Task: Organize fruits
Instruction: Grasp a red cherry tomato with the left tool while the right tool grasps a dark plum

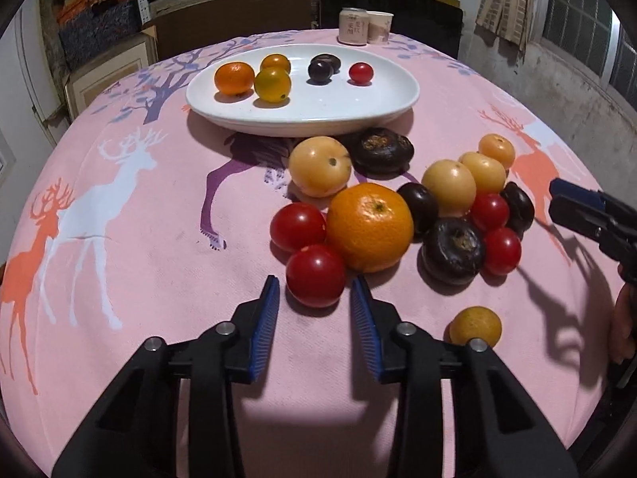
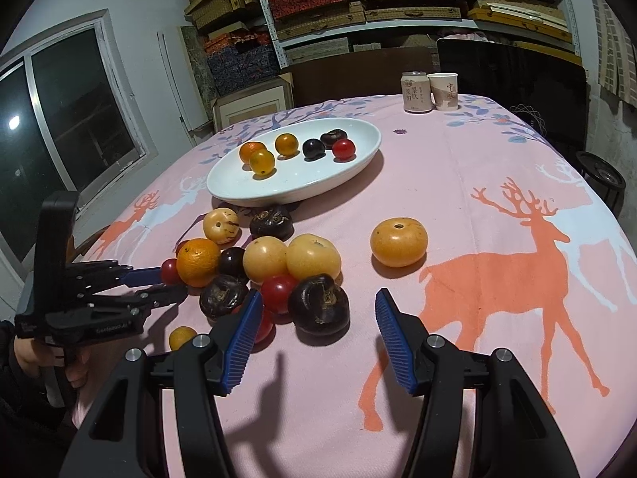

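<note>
Left claw closing in on a cherry tomato

Left claw (image 1: 314, 290) is narrowing around the nearest cherry tomato (image 1: 315, 275), lying just ahead; right claw (image 2: 318, 306) is hanging half-open, empty.

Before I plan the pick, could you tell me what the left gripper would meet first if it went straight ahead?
Probably the nearest red tomato: it sits just beyond the left gripper, between the fingertips, pads not visibly touching.

Your left gripper (image 1: 314, 292) and right gripper (image 2: 318, 304) share a matte black frame with silver round screw heads at the joints, and ribbed blue pads (image 1: 262, 330) lining the fingers. A dark sleeve (image 2: 8, 362) shows at lower left.
</note>
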`<state>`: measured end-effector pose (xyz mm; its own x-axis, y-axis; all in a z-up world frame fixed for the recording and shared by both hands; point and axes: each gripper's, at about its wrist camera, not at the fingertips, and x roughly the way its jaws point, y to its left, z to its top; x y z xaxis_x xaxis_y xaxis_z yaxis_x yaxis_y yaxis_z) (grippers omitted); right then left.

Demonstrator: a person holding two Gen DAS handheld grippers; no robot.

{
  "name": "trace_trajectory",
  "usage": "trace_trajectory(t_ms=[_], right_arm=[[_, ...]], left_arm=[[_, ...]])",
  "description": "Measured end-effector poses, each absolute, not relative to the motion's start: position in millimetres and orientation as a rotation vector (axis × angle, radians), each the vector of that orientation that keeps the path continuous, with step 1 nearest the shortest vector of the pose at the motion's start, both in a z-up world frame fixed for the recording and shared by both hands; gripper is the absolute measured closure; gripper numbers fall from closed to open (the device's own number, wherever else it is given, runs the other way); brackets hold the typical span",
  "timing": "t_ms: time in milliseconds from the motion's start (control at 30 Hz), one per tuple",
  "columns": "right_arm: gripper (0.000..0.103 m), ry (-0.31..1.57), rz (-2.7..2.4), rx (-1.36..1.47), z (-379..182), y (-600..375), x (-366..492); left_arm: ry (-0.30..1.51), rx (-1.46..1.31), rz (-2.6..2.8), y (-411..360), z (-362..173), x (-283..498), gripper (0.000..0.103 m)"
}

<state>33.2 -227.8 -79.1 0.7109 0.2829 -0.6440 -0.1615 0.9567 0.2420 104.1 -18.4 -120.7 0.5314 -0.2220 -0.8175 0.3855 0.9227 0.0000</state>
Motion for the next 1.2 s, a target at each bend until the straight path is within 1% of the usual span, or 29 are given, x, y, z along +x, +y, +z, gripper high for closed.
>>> trace_trajectory(t_ms=[33,100,267,400,533,767,833,867,1200], right_arm=[[0.044,0.744,0.25,0.176,-79.5,-228.3,33.9],[0.044,0.746,0.265,0.175,-79.6,-226.9,33.5],[0.044,0.762,0.33,0.104,-80.4,-211.4,30.9],[0.047,0.788,0.329,0.098,-82.8,-209.3,33.5],[0.053,0.817,0.29,0.127,-86.6,-214.2,40.2],[0.053,0.929,0.243,0.193,-102.2,-221.9,65.1],[0.055,0.925,0.254,0.194,-102.6,-220.0,67.8],[0.062,0.921,0.266,0.198,-102.7,-219.6,67.5],[0.063,0.864,0.298,0.206,-94.7,-220.8,57.9]], left_arm=[[0.942,0.181,-0.371,-17.4,-120.4,104.2,0.076],[0.924,0.155,-0.38,-14.6,-117.0,103.0,0.076],[0.849,0.105,-0.4,-9.0,-104.8,93.0,0.076],[0.854,0.107,-0.405,-10.8,-106.9,89.3,0.076],[0.861,0.088,-0.408,-8.0,-107.7,91.6,0.076],[0.862,0.087,-0.42,-9.1,-109.3,91.5,0.076],[0.863,0.087,-0.418,-8.7,-109.6,90.8,0.076],[0.863,0.085,-0.417,-8.5,-109.4,90.7,0.076],[0.872,0.07,-0.418,-6.5,-110.8,92.2,0.076]])
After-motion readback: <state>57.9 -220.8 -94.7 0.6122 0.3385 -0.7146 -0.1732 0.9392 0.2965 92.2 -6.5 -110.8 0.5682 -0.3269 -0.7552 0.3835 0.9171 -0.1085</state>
